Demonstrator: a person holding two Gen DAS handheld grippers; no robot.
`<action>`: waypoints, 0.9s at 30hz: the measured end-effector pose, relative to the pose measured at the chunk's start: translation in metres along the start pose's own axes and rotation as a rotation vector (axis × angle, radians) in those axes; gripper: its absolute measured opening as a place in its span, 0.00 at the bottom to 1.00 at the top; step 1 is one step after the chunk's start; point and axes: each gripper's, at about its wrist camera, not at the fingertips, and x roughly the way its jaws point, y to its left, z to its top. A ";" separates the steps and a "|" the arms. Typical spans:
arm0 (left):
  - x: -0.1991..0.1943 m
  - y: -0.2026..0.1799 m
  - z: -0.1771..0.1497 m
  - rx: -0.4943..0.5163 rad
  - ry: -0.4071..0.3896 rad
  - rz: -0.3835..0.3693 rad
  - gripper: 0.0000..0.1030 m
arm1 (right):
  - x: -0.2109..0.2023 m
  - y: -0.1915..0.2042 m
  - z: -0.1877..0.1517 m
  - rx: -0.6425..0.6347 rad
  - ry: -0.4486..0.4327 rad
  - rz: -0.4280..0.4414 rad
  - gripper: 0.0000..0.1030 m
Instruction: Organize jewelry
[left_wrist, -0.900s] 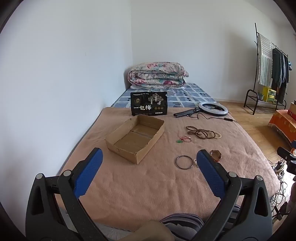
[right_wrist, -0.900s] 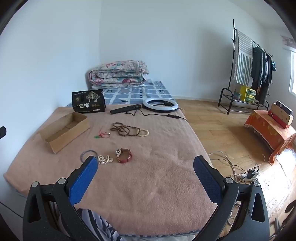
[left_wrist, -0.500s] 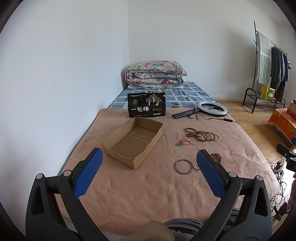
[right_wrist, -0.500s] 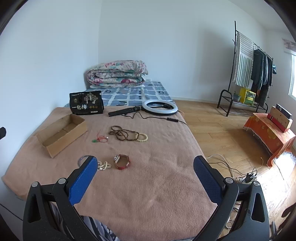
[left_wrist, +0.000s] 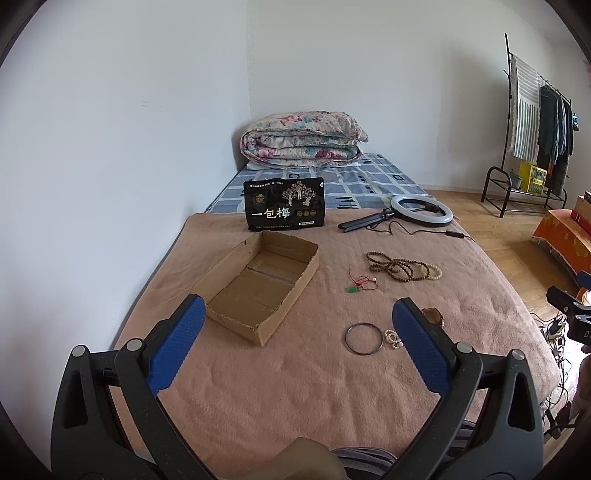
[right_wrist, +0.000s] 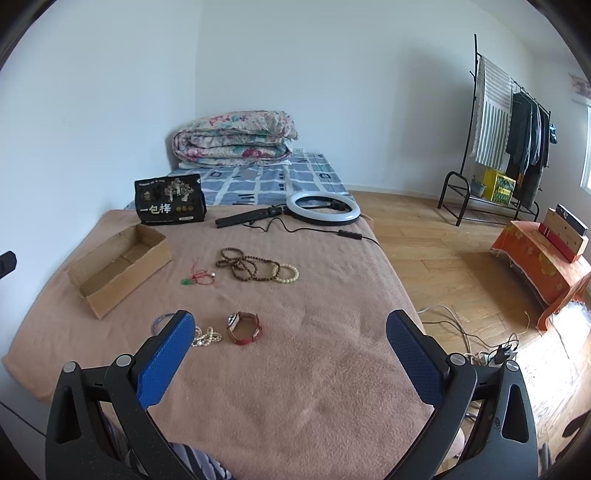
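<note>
Held low over the near edge of the brown blanket (left_wrist: 295, 387), left gripper (left_wrist: 295, 314) level and aimed up the bed, blue pads spread wide with nothing between them. Ahead of its left pad, almost touching in the frame, an open cardboard box (left_wrist: 260, 284) with a bare floor. Just inside its right pad, a dark bangle (left_wrist: 364, 339) flat on the blanket, with a small pearl bracelet (left_wrist: 393, 339) beside it, and a watch (left_wrist: 433, 315) partly hidden behind that pad. Farther ahead between the jaws, a red cord with a green pendant (left_wrist: 360, 284) and a heap of brown and cream bead strands (left_wrist: 404, 266). Right gripper (right_wrist: 290, 323) likewise level and low (a striped trouser leg showing beneath it), jaws parted wide and empty. Close to its left pad, the pearl bracelet (right_wrist: 207, 336) and the red-strapped watch (right_wrist: 244, 328); the bangle (right_wrist: 161, 320) mostly behind that pad. Beyond, a black snack bag (right_wrist: 170, 200), a ring light (right_wrist: 323, 208) and a folded quilt (right_wrist: 234, 138).
</note>
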 end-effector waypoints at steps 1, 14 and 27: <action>0.002 0.000 0.000 -0.001 0.003 -0.002 1.00 | 0.001 0.001 0.000 0.000 0.001 0.002 0.99; 0.008 0.003 0.005 -0.004 0.007 -0.007 1.00 | 0.002 0.005 0.002 -0.004 0.007 0.009 0.99; 0.002 0.004 0.004 -0.010 -0.014 -0.021 1.00 | -0.002 0.006 0.004 -0.004 0.004 -0.001 0.99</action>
